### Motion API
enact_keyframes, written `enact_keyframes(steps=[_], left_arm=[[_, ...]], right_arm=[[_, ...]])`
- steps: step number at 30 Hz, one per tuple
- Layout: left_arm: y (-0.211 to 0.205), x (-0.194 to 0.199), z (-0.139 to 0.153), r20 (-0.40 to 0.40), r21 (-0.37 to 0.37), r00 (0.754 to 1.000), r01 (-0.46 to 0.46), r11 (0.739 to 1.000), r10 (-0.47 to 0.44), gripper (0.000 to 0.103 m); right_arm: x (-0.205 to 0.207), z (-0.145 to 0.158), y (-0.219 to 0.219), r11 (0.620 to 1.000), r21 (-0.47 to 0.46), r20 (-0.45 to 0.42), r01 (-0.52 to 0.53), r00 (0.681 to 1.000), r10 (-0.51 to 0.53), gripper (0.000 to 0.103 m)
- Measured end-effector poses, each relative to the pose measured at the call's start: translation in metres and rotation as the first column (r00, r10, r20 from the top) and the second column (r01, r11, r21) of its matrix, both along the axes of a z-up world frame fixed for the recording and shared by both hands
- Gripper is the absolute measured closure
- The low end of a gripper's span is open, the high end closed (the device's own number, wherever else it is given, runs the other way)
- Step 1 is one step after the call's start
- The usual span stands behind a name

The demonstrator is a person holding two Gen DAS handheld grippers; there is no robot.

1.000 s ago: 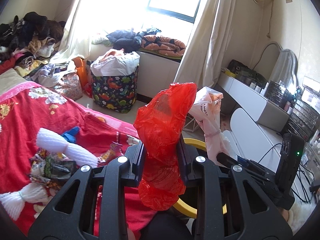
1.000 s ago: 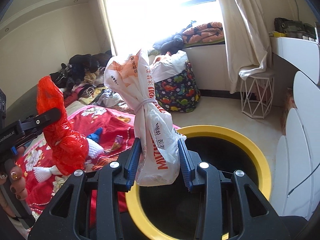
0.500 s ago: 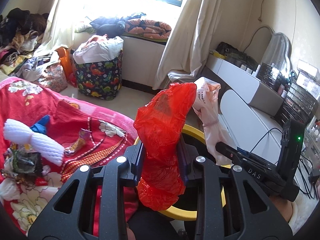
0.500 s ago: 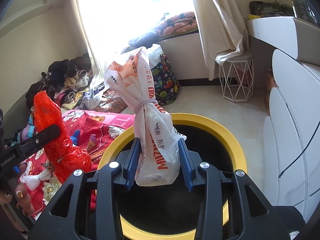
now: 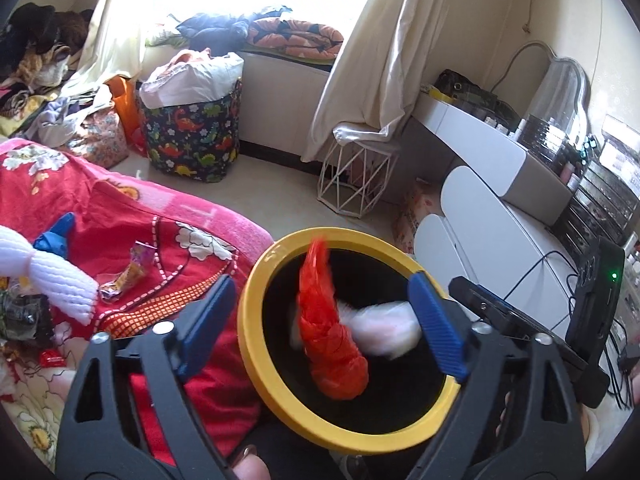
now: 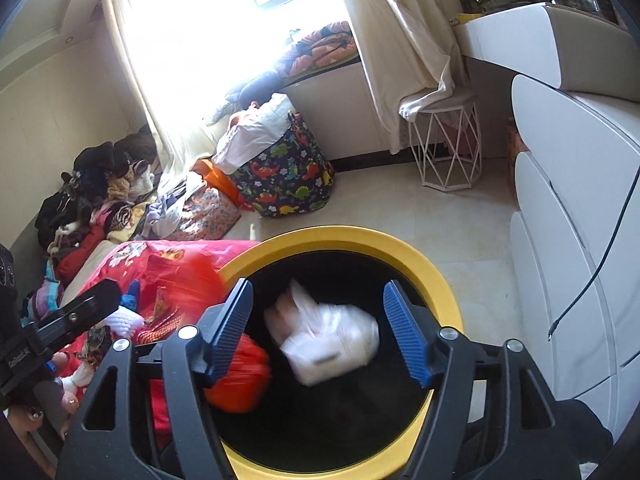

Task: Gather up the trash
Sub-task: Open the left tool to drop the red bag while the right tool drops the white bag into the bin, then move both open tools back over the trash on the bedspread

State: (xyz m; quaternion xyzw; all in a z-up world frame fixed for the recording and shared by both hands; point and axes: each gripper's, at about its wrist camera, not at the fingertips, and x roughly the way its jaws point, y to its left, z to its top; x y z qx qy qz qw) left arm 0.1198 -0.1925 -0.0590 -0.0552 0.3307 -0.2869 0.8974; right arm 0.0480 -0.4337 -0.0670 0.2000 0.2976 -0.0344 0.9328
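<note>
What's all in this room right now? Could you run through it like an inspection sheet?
Surface: red floral blanket beside the bin.
Job's things: red bag and white bag, both blurred, inside the yellow-rimmed bin.
Clutter: wrappers, clothes pile, dinosaur-print hamper.
Grippers: left gripper and right gripper, jaws open, empty.
Cables: black cable on the white cabinet.
Surroundings: window, curtains, wire stool.
</note>
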Motion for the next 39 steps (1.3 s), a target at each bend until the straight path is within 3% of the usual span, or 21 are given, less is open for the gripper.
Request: enact_keyframes(steps=[7, 16, 39], left_arm=[[0.018, -0.008, 0.009, 0.045, -0.010, 0.997, -0.062, 0.998, 0.062, 0.012], [0.045, -0.020, 0.024, 0.119, -0.021, 0.982, -0.145, 0.989, 0.146, 0.011], [0.115, -0.024, 0.039, 0.177, -0.063, 0.935, -0.302, 0.951, 0.308, 0.011]], right_arm=[[-0.004, 0.007, 0.009, 0.998, -0.061, 0.071, -0.025, 0.997, 0.030, 0.021], [-0.006, 0.021, 0.032, 0.986, -0.127, 0.156, -0.107, 0.980, 0.126, 0.016], [-0.001, 0.039, 0.101, 0.940, -0.198, 0.188, -0.279, 0.930, 0.316, 0.010]])
